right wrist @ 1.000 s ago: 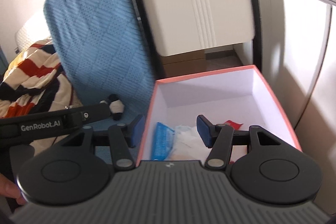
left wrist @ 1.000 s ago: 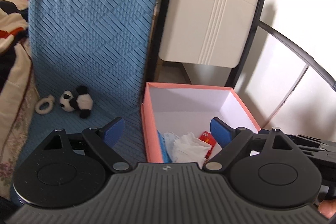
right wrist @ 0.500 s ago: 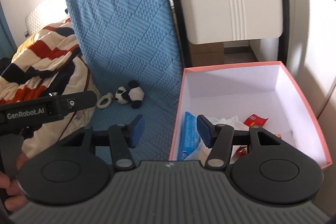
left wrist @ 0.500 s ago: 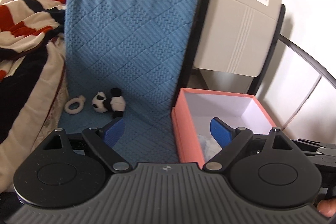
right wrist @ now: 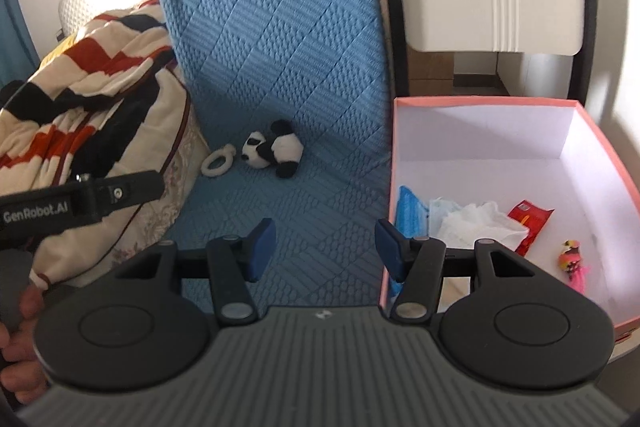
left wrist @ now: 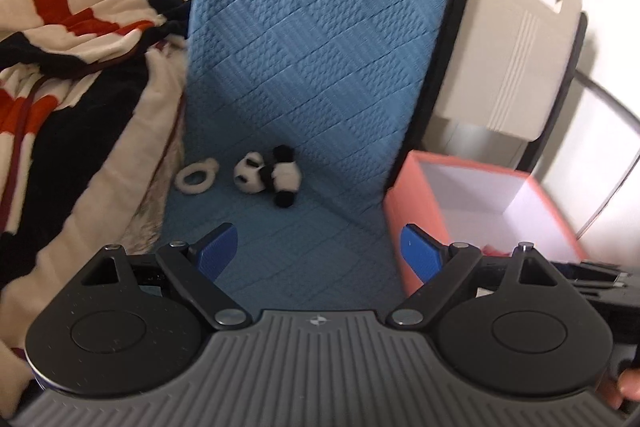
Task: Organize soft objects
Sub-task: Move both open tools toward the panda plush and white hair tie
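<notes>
Right wrist view: the box (right wrist: 480, 131), pink outside and white inside, is seen from above with its floor exposed. In it lie a blue pack (right wrist: 410, 207) against the wall nearest the fingers, white tissue (right wrist: 476, 223) beside that, a red packet (right wrist: 530, 221) further right, and a small pink toy (right wrist: 574, 261) apart near the right wall. The far half of the floor is bare. This view also shows the left tool's black bar (right wrist: 80, 199) and part of the hand (right wrist: 20, 323) gripping it, left of the fingers.

Left wrist view: only the box's pink side (left wrist: 408, 203) and white far corner show; its contents are hidden apart from a scrap of red behind the right finger.

Both views: the panda (left wrist: 268, 177) lies on its side on the blue mat (left wrist: 304, 259), ahead of the fingers and slightly left of their midline, touching neither. A cream ring (left wrist: 198, 177) lies just left of it. The mat turns up into a padded back behind them.

Left gripper (left wrist: 318, 251): fingers wide, nothing between them. Right gripper (right wrist: 324, 247): fingers partly spread, nothing between them; its right finger overlaps the box's near wall in the picture.

Open mat lies between the fingers and the panda. A striped blanket (left wrist: 80, 59) bounds the mat on the left, the box on the right.
</notes>
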`<state>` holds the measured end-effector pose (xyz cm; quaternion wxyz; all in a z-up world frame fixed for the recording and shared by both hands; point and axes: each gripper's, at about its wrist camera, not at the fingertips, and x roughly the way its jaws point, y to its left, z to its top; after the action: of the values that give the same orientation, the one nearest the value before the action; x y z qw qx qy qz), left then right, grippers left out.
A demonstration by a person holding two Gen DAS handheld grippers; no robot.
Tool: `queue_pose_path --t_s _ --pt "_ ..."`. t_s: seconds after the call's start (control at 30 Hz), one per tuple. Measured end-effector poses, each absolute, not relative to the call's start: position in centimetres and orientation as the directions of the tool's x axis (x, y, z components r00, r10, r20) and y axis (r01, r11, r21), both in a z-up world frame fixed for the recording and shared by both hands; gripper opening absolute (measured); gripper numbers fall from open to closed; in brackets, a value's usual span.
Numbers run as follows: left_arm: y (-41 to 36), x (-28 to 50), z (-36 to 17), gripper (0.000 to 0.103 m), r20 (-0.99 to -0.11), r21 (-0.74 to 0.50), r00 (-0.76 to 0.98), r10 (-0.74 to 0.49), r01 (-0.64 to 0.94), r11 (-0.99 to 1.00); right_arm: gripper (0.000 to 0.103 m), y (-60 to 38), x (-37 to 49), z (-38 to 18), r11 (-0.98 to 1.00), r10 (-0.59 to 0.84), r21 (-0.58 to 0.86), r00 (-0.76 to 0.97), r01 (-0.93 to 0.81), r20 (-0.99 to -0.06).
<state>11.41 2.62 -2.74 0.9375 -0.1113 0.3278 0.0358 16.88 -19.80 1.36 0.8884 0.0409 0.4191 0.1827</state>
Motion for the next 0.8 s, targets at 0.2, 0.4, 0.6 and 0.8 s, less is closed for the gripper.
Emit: queue_pose_path --t_s 0.2,0.4,0.6,0.8 --pt "4.6 10.1 -4.4 0.091 -0.626 -0.194 0.78 0.012 -0.171 0.966 0.058 -18.1 16.4 -1.0 0.926 0.36 0.215 0.554 -0.311 -0.751" --pt "5.1 9.1 -6.5 0.091 -0.606 -0.218 0.795 -0.002 -0.164 0.962 0.058 -17.2 15.6 -2.7 0.916 0.364 0.185 0.548 -0.356 -0.753" --pt "5.0 9.3 -8.0 0.091 -0.607 -0.211 0.795 0.002 -0.164 0.964 0.057 -17.6 14.8 -3.7 0.922 0.36 0.193 0.559 -0.335 -0.747" --pt "5.3 10.2 -9.6 0.091 -0.611 -0.182 0.792 0.016 -0.16 0.97 0.057 -16.5 15.1 -4.2 0.924 0.34 0.152 0.574 -0.351 -0.745"
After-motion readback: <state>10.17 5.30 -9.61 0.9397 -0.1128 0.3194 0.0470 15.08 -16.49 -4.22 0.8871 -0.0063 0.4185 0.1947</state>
